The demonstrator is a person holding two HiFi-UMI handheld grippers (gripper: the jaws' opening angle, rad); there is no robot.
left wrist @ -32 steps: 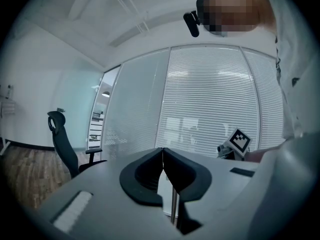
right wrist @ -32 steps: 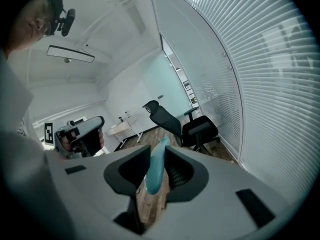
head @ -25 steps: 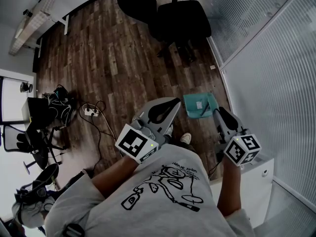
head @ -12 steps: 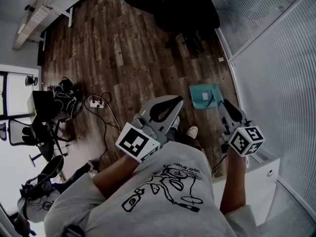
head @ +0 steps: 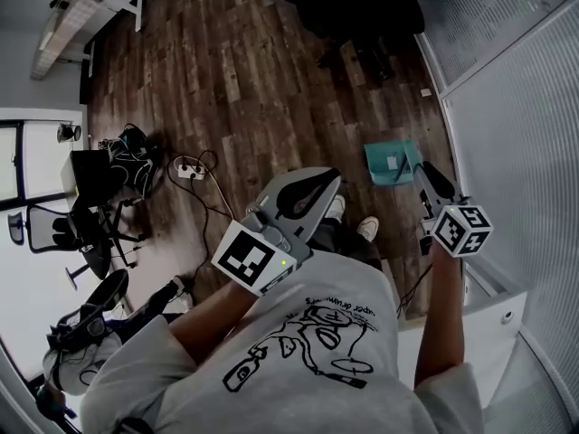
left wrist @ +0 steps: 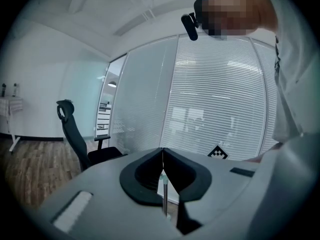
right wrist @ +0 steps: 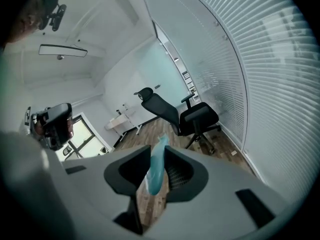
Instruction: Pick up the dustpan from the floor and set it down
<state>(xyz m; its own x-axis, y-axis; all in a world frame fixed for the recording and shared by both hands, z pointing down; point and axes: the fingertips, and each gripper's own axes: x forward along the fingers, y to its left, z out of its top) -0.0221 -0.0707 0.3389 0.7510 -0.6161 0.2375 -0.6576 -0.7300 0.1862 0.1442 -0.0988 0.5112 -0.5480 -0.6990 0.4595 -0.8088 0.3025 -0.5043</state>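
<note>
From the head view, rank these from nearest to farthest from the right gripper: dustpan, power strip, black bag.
1. dustpan: its handle is in the jaws of the right gripper, by the glass wall.
2. power strip: on the floor, well to the left.
3. black bag: farther left still.

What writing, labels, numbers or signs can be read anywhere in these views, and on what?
Nothing can be read for certain.
T-shirt: handwritten line beside the drawing, upside down and too small to read.
Dustpan: pale label, too small to read.
Marker cubes: square patterns only, no words.
</note>
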